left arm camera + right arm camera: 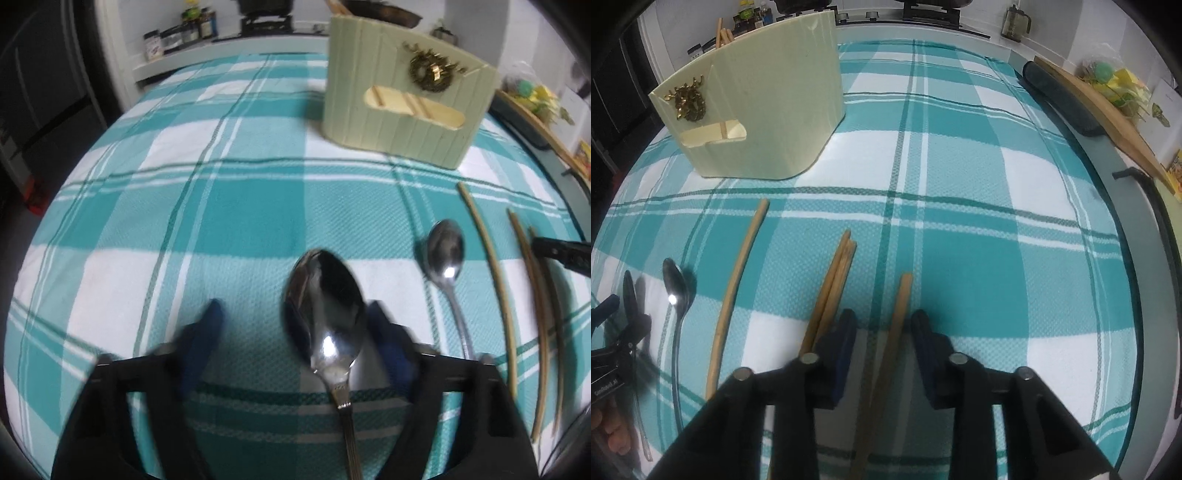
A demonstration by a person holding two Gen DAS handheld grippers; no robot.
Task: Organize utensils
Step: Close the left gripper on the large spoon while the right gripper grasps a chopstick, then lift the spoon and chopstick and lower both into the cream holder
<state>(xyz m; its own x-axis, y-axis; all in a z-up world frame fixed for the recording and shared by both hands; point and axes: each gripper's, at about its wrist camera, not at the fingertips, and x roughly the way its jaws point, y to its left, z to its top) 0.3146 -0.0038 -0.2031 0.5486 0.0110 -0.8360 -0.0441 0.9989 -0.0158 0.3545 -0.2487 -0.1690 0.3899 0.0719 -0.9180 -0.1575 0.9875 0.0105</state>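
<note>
The left claw [295,332] stands partly apart around a large spoon [325,314], its pads not clearly pressing; the bowl crowds one finger, so a closing pinch could skid off the metal. The right claw [882,332] is narrowed around a single chopstick [897,317], though contact is hard to confirm; lifted far from its middle, the stick may pivot and drop. A small spoon [445,251] and more chopsticks [831,288] lie on the checked surface [960,258], the pale holder [399,110] well beyond. Both handles run out of view.
</note>
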